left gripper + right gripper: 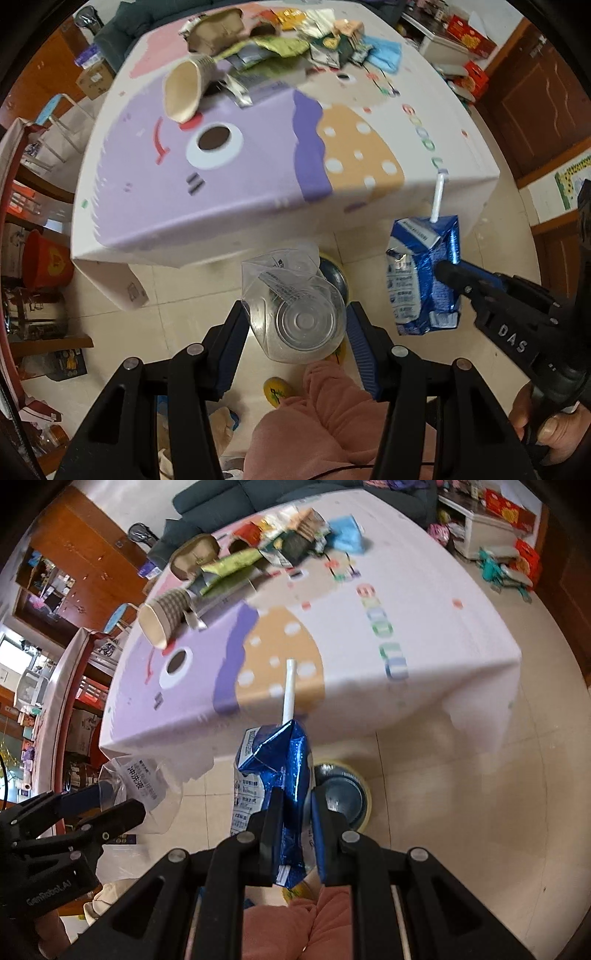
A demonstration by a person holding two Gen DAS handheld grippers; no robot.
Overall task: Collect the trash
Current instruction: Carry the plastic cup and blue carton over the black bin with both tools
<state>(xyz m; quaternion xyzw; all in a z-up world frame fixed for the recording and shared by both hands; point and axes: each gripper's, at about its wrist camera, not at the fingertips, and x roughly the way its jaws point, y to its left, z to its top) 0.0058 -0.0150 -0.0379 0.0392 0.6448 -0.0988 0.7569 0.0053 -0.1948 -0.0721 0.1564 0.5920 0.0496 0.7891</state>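
Black hand-held grippers and a person in pink

Each gripper, the left gripper (297, 321) and the right gripper (297, 812), had black angular arms with round silver screws and ribbed blue pads (364, 347). White lettering marked their bodies. The person wore fuzzy pink trousers (325, 413) and yellow slippers (276, 391).

Bin (334, 275) mostly hidden behind clear bottle (295, 306), table litter (288, 40) motion-blurred

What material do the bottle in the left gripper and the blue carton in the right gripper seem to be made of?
The bottle looks like thin clear plastic: the floor shows through it and its wall is dented. The blue carton looks like foil-coated paperboard: glossy, with sharp creases and glinting folds. Its white straw could be plastic or paper; I cannot tell.
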